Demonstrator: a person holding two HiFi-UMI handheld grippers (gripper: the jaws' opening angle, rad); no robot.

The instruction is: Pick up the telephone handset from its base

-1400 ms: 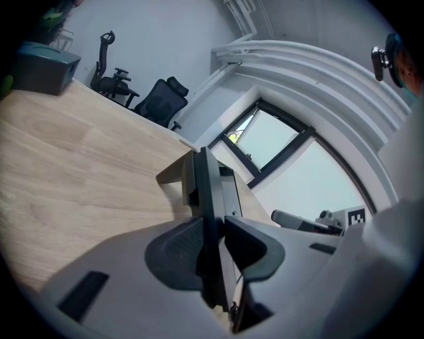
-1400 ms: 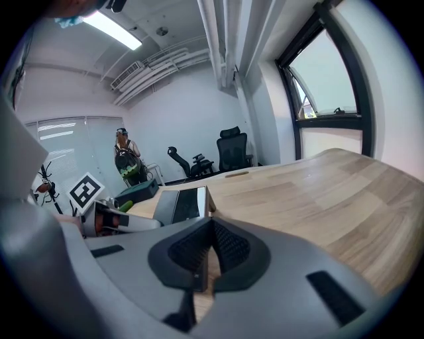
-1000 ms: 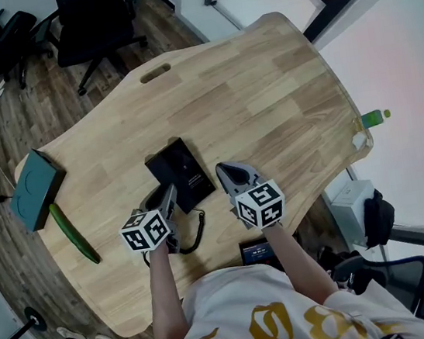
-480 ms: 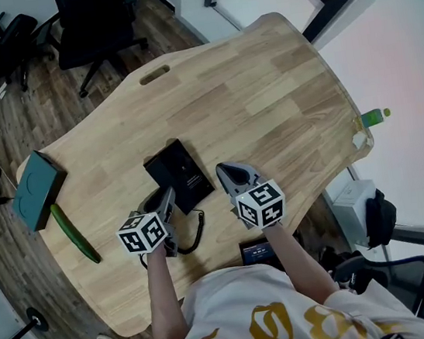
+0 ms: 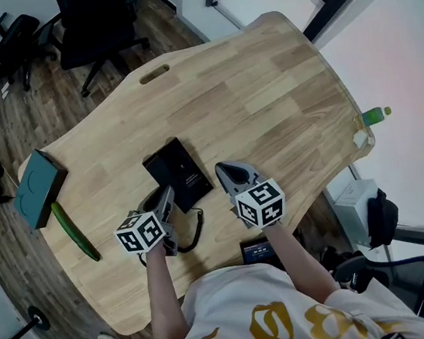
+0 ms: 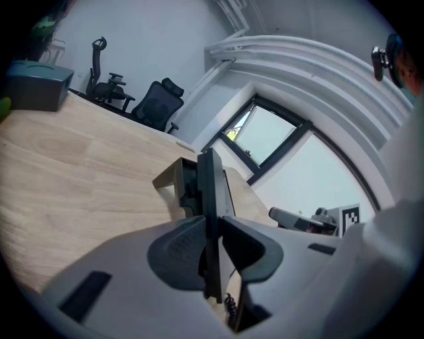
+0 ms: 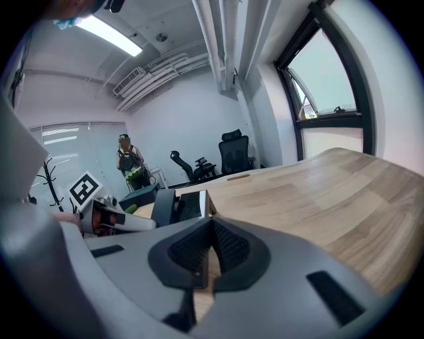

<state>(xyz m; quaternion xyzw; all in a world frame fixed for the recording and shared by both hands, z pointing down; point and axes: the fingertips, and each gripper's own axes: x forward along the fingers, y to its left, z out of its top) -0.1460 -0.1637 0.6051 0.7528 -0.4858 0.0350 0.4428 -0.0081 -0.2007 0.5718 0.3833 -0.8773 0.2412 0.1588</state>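
Note:
The black telephone base (image 5: pixel 178 171) lies on the wooden table (image 5: pixel 263 87) just ahead of both grippers. Its dark handset (image 6: pixel 211 180) stands on edge at the base's left side, seen as a thin slab between the left gripper's pads. My left gripper (image 5: pixel 167 201) has its jaws closing, and both pads touch the handset's sides. A coiled cord (image 5: pixel 197 228) loops toward me from the phone. To the base's right, my right gripper (image 5: pixel 225 173) is shut with nothing in it, its pads together (image 7: pixel 211 255).
A teal box (image 5: pixel 36 189) and a long green object (image 5: pixel 74 233) lie at the table's left end. A green bottle (image 5: pixel 373 115) stands past the right edge. Office chairs (image 5: pixel 94 25) stand beyond the far side. A small screen (image 5: pixel 257 251) sits below the near edge.
The left gripper's marker cube has crept slightly toward the lower left of the head view. The right gripper and the phone base have kept still.

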